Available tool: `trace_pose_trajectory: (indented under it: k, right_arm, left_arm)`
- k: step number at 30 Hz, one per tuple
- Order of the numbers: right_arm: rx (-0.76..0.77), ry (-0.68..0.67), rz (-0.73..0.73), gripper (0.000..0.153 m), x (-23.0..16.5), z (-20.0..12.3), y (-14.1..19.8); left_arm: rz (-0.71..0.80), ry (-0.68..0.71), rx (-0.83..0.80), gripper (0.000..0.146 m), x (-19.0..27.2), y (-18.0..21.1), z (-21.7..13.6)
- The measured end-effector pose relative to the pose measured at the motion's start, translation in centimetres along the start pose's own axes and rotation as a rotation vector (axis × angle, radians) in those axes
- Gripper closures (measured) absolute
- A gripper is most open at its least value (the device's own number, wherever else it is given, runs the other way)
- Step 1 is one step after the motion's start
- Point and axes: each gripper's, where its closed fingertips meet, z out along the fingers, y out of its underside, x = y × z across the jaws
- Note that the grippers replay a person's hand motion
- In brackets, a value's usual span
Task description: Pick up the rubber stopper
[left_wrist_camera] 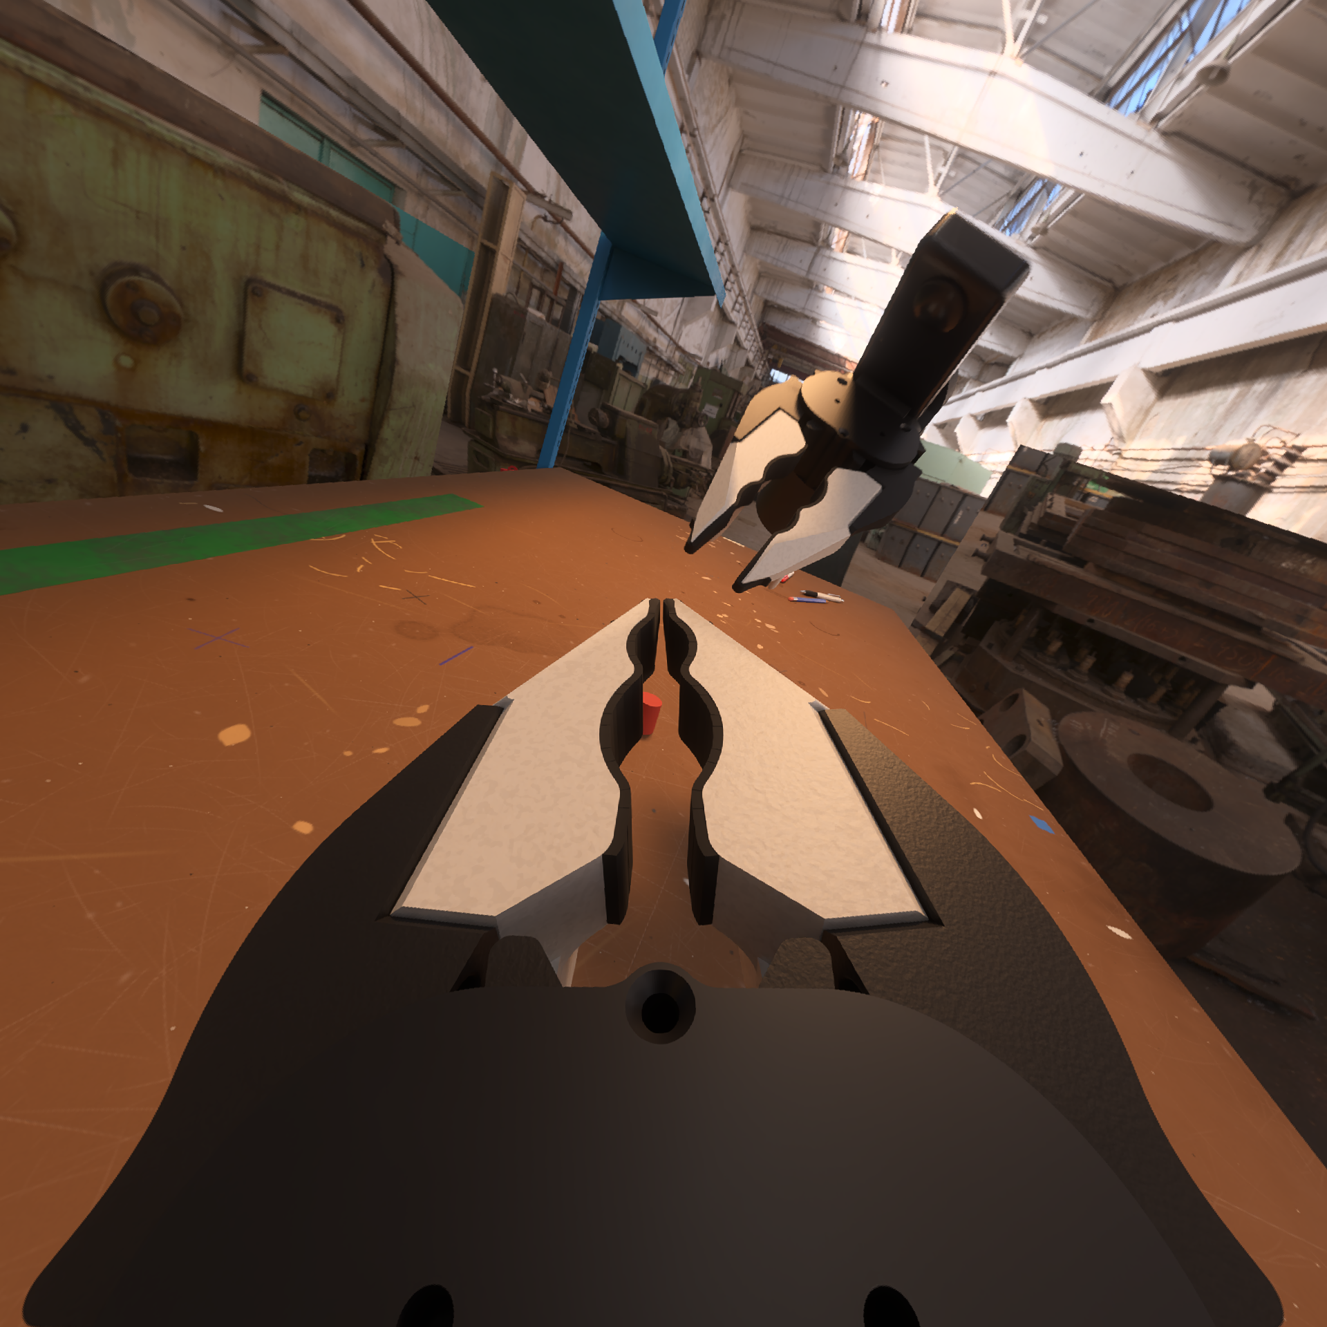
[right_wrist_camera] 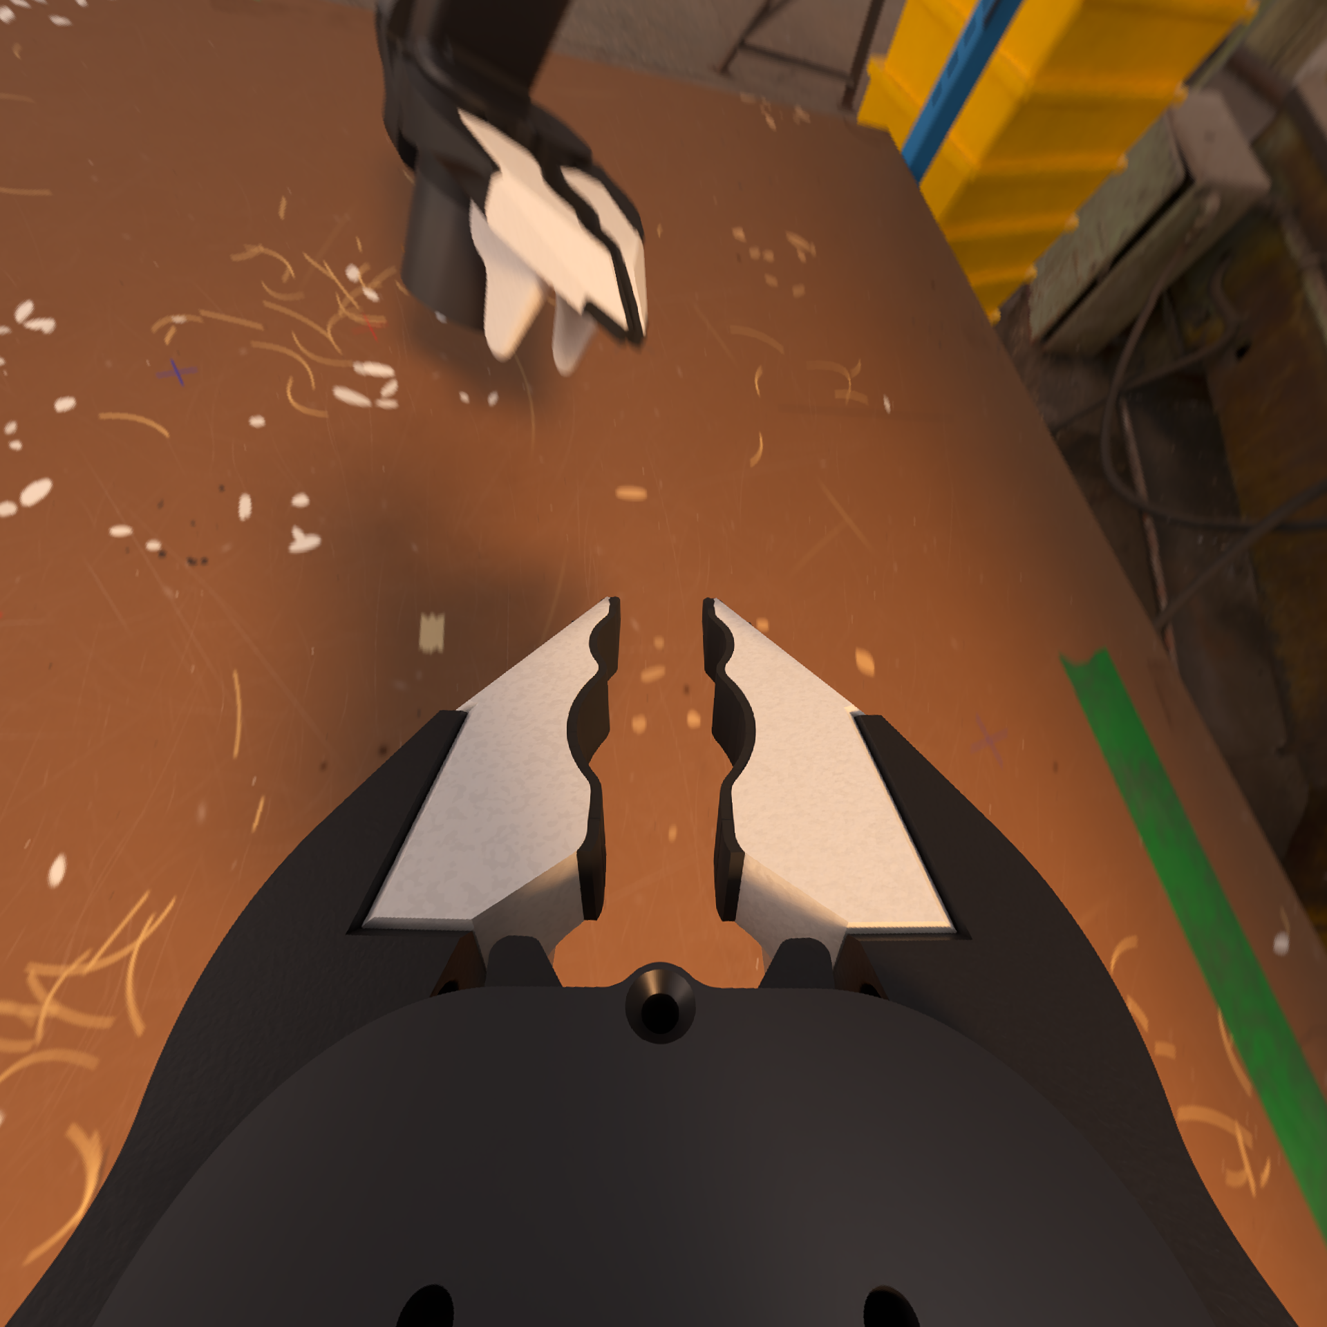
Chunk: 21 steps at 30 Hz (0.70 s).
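The rubber stopper (left_wrist_camera: 652, 712) is small and red and stands on the brown table (left_wrist_camera: 215, 718). In the left wrist view it shows through the narrow gap between my left gripper's fingers, partly hidden by the left finger. My left gripper (left_wrist_camera: 660, 604) is shut, tips almost touching, holding nothing, above the stopper. My right gripper (left_wrist_camera: 712, 569) hovers open beyond it, tips pointing down at the table. In the right wrist view my right gripper (right_wrist_camera: 660, 603) is open and empty over bare table, with the left gripper (right_wrist_camera: 537, 359) farther off. The stopper does not show there.
Pens (left_wrist_camera: 818, 596) lie near the table's far right edge. A green tape strip (left_wrist_camera: 215, 540) runs along the table's side and also shows in the right wrist view (right_wrist_camera: 1185, 862). A blue shelf post (left_wrist_camera: 574, 359) and yellow bins (right_wrist_camera: 1041, 108) stand beyond the table.
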Motion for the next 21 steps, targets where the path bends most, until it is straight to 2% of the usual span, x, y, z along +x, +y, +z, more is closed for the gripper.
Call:
trace_pose_trajectory:
  k: [6, 9, 12, 16, 21]
  right_arm:
    - [-0.238, -0.03, 0.214, 0.123, 0.1, -3.5, 10.2]
    - [-0.328, -0.045, 0.324, 0.118, -0.4, -3.6, 14.6]
    - [-0.445, -0.028, 0.358, 0.113, -0.7, -3.1, 18.4]
    - [-0.521, -0.039, 0.408, 0.106, -1.0, -2.2, 21.0]
    - [-0.487, -0.036, 0.446, 0.113, -1.0, -1.9, 21.2]
  left_arm:
    - [-0.006, 0.006, -0.013, 0.146, 0.1, 0.4, 0.5]
    - [-0.005, 0.008, -0.027, 0.145, 0.2, 0.8, 0.8]
    - [-0.005, 0.006, -0.03, 0.145, 0.2, 0.9, 0.9]
    - [-0.008, 0.005, -0.026, 0.146, 0.1, 0.8, 0.7]
    - [-0.012, 0.002, -0.027, 0.145, -0.2, 0.8, 0.7]
